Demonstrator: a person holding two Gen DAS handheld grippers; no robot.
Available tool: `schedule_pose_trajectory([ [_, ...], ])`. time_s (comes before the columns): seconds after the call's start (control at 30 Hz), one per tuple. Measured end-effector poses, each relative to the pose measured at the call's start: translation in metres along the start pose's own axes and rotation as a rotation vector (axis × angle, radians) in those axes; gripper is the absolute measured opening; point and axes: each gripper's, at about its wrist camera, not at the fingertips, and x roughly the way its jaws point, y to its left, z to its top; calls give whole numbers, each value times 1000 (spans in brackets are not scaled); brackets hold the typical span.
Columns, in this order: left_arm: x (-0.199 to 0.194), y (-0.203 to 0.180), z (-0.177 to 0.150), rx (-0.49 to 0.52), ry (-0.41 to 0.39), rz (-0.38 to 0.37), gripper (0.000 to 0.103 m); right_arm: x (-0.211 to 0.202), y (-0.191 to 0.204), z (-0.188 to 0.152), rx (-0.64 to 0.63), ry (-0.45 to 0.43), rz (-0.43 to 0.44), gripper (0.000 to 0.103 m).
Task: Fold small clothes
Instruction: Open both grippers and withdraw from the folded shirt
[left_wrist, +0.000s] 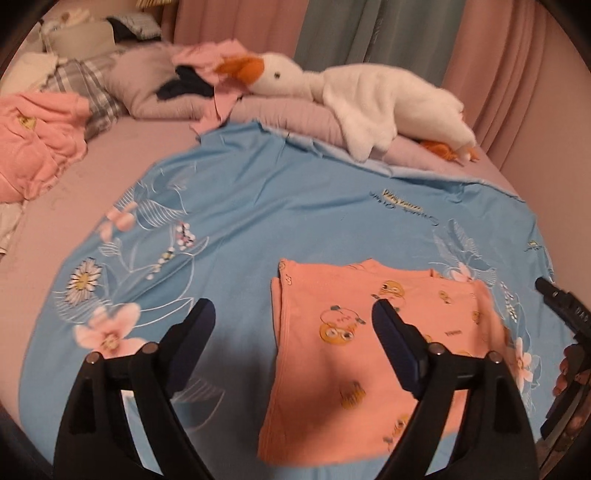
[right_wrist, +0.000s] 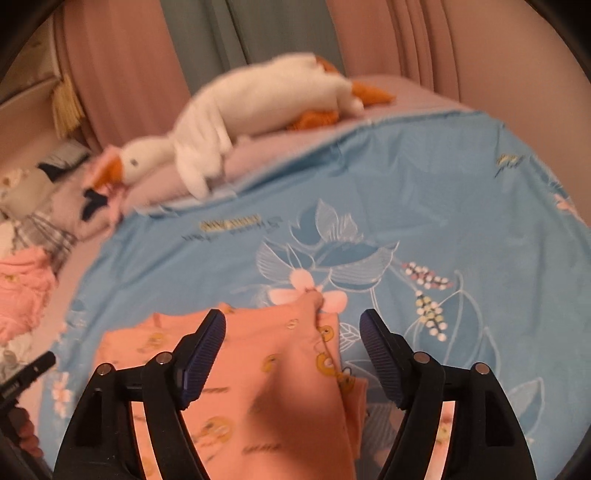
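We see 1 folded peach shirt (left_wrist: 354, 354) with yellow cartoons, apparently flat, on the blue sheet (left_wrist: 258, 206); 2 grippers, left gripper (left_wrist: 293, 321) and right gripper (right_wrist: 291, 332), released.

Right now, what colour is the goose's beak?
Orange; the plush goose's beak shows best in the left wrist view.

Warm, dim, pinkish indoor light fills both views. A soft dark shadow lies between and just ahead of the fingers (left_wrist: 201, 325) on the blue sheet (left_wrist: 295, 206) and the peach garment (right_wrist: 258, 369). The right wrist view is motion-blurred, worst beyond the fingers. Fisheye bending and black corners frame each view.
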Motion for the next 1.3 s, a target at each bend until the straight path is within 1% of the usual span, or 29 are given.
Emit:
schedule_pose_trajectory([
  [0.07,-8,-3,-5,8,-8,-6,90,-21,3,-2,0,-45,3,86],
  [0.13,-16,-2,-14,21,-7,-8,90,-37,7,-6,-6,-76,1,86],
  [0.23,-19,4,-32,2,15,3,91,-51,9,-18,-11,-92,-16,87],
  [0.3,-16,7,-40,-5,48,-1,91,-53,8,-28,-10,-84,-15,87],
  [0.4,-12,11,-57,-20,83,16,91,-52,5,-46,-1,-60,-6,87],
  [0.53,-3,17,-71,-23,128,19,91,-48,-5,-69,57,-22,8,87],
  [0.6,1,23,-76,-47,152,13,91,-46,-8,-79,81,1,2,87],
  [0.73,10,27,-83,-75,186,-20,91,-35,-17,-96,130,54,-36,87],
  [0.8,14,27,-85,-82,199,-43,90,-32,-22,-106,160,71,-36,87],
  [0.97,37,33,-94,-167,271,-143,89,-26,-34,-127,219,110,-40,87],
  [1.0,42,34,-95,-180,285,-145,89,-25,-36,-130,233,118,-35,87],
  [1.07,45,34,-94,-188,277,-148,89,-22,-42,-136,264,133,-29,87],
  [1.1,46,33,-92,-193,264,-162,89,-22,-45,-138,275,126,-20,87],
  [1.2,55,36,-88,-250,270,-202,89,-25,-48,-140,295,109,13,87],
  [1.23,58,35,-86,-259,267,-210,89,-25,-50,-139,310,106,43,87],
  [1.27,60,34,-83,-257,267,-216,87,-23,-50,-138,320,104,63,86],
  [1.3,61,31,-80,-250,270,-221,80,-21,-49,-137,328,102,85,86],
])
